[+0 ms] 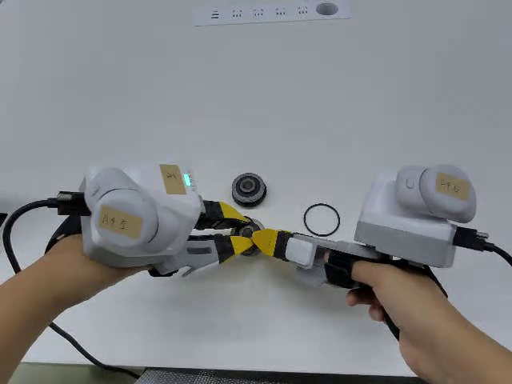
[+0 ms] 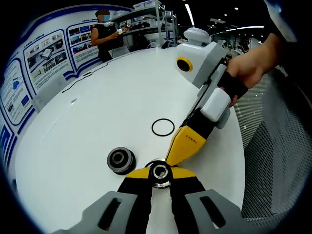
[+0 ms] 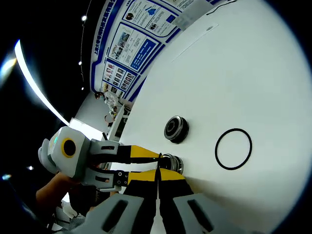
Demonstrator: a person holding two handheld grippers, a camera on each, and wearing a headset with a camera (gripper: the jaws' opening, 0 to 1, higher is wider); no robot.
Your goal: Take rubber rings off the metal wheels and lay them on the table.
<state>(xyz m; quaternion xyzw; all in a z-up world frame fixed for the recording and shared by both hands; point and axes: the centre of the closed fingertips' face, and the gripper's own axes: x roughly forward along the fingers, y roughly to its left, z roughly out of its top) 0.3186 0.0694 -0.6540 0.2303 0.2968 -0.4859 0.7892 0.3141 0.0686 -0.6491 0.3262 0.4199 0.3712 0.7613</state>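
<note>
Sitting clamped between the left gripper's [image 2: 160, 175] yellow fingers [image 2: 134, 174], one metal wheel [image 2: 160, 171] stays low over the table [image 1: 320, 104]. The right gripper's [image 3: 158, 170] fingers are pressed together, tips against it. A second wheel [image 1: 249, 189], dark-rimmed, stands just beyond. One loose rubber ring [image 1: 322, 219] lies flat nearby.

White workbench [image 1: 240, 96], power strip [image 1: 272, 12] at far edge, blue-framed wall posters [image 2: 44, 58], ceiling strip lights [image 2: 189, 13]
</note>
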